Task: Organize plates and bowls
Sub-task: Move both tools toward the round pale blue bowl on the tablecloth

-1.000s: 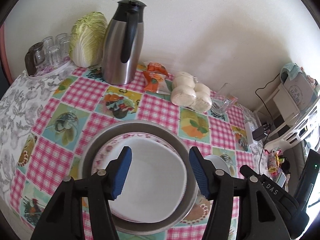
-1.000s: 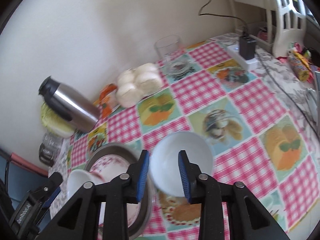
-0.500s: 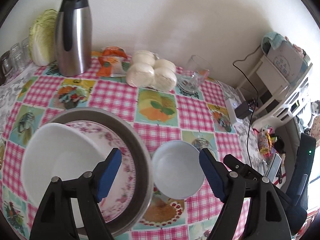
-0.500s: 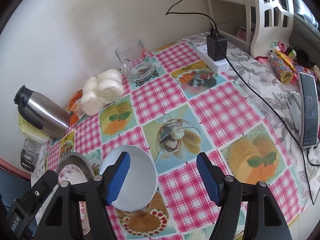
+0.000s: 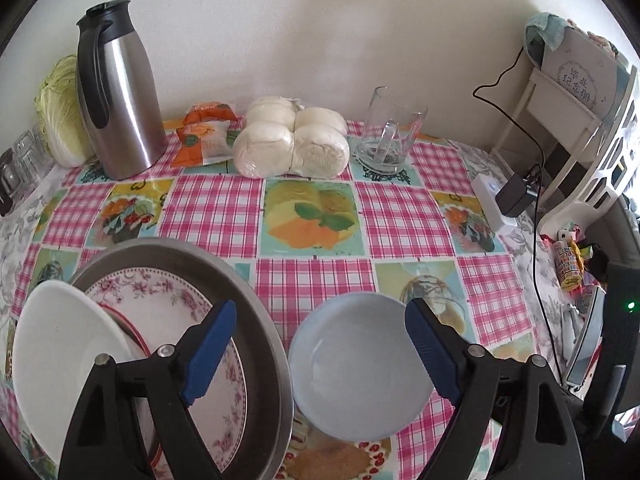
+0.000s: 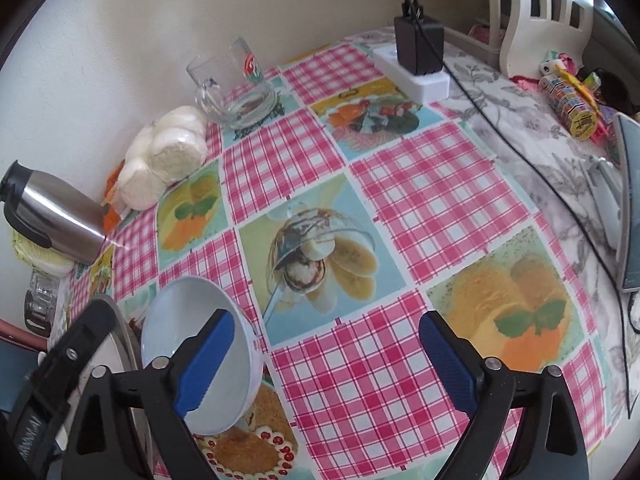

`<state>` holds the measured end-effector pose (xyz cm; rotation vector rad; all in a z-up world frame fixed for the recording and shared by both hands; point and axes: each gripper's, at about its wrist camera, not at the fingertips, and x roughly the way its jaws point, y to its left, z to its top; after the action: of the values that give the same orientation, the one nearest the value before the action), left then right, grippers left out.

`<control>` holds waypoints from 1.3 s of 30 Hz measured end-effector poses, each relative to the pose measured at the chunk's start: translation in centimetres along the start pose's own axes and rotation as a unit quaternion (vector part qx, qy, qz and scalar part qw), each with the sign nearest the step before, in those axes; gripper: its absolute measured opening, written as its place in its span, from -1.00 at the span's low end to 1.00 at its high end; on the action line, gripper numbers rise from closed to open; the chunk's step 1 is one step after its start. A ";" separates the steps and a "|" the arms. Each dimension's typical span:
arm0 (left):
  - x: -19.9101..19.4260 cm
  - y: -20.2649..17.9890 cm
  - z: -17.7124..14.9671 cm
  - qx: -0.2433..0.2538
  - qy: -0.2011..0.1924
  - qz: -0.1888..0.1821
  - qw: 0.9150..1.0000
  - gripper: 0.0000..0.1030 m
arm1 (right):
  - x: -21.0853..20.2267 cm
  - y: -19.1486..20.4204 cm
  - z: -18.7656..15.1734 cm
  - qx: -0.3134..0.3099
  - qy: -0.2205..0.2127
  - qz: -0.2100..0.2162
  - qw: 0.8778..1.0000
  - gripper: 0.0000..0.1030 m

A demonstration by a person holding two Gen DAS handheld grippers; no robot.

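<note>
Both claws, left claw point(image 5: 316, 354) and right claw point(image 6: 326, 358), gape apart, holding nothing. White bowl point(image 5: 60, 364) sits on the floral plate point(image 5: 176, 312) inside the metal pan point(image 5: 240, 292) at the surface's near-left edge; the pale-blue bowl point(image 5: 356, 368) just beside the pan likely remains to stack.

Looking like a lived-in home dining corner, with a pink checked tablecloth point(image 5: 312, 216) printed with fruit and dessert pictures lying over a table pushed against a plain pale wall. Showing ordinary household food and drinkware along that wall: a steel thermos jug point(image 5: 118, 92), a napa cabbage point(image 5: 54, 112), a bag of steamed buns point(image 5: 290, 144), an orange snack packet point(image 5: 206, 136) and a glass mug point(image 6: 232, 84). Sitting at the table's edge, a white power strip point(image 6: 412, 68) carrying a black charger point(image 6: 419, 46), a roll of sweets point(image 6: 568, 102) and a white plastic chair point(image 5: 592, 152) just beside it.
</note>
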<state>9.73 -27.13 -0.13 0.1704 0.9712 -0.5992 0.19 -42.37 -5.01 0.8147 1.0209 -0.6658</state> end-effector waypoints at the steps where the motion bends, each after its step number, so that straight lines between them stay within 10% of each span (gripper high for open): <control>1: 0.1 -0.1 0.1 0.004 -0.003 0.003 1.000 0.69 | 0.3 0.2 0.0 -0.002 0.004 -0.002 1.000 0.85; 15: 1.8 -2.6 -0.8 0.065 0.011 0.026 0.997 0.69 | 2.7 1.8 -1.0 -0.018 0.040 -0.013 0.999 0.83; 28: 2.2 -1.6 -0.8 0.034 0.019 0.004 0.999 0.69 | 2.3 2.6 -0.8 -0.046 0.018 0.017 0.999 -0.22; 39: 3.4 -1.4 -1.1 0.007 0.033 -0.041 0.999 0.43 | 2.3 1.8 -0.6 -0.040 0.010 0.019 0.999 -0.45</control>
<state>9.54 -29.21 -3.37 0.1647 1.0422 -0.6791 2.22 -41.13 -6.82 0.7713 1.0415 -0.5821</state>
